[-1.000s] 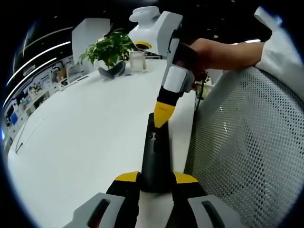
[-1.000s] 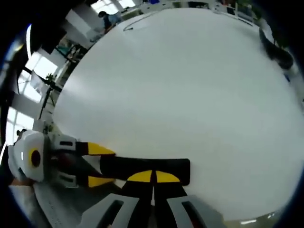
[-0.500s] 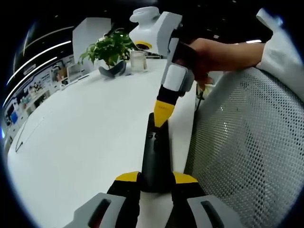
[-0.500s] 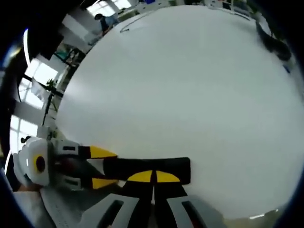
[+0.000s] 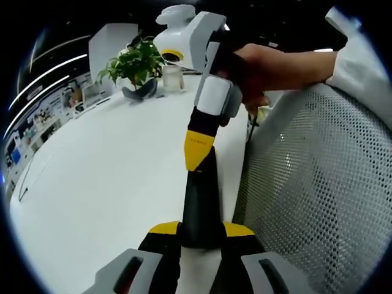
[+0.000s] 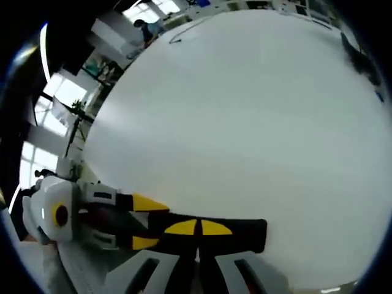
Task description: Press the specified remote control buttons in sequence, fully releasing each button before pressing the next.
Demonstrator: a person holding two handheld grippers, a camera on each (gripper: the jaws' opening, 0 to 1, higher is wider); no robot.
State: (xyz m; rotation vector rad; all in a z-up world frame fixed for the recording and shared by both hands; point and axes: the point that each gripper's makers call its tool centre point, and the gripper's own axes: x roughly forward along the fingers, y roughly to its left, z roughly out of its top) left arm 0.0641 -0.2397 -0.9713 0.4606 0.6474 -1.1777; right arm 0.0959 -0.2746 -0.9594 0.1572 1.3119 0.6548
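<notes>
Left gripper view: left gripper (image 5: 201, 231) clamps remote (image 5: 200, 202) | right gripper (image 5: 197, 150) clenched, tips on remote | plant (image 5: 136, 64) in pot (image 5: 139, 92)

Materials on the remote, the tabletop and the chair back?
Remote: looks like matte black plastic, dull with no glare. Tabletop: smooth white, likely laminate, with a soft even sheen; can't confirm. Chair back: pale mesh, fabric or plastic, with a regular hole pattern across the curved panel.
</notes>
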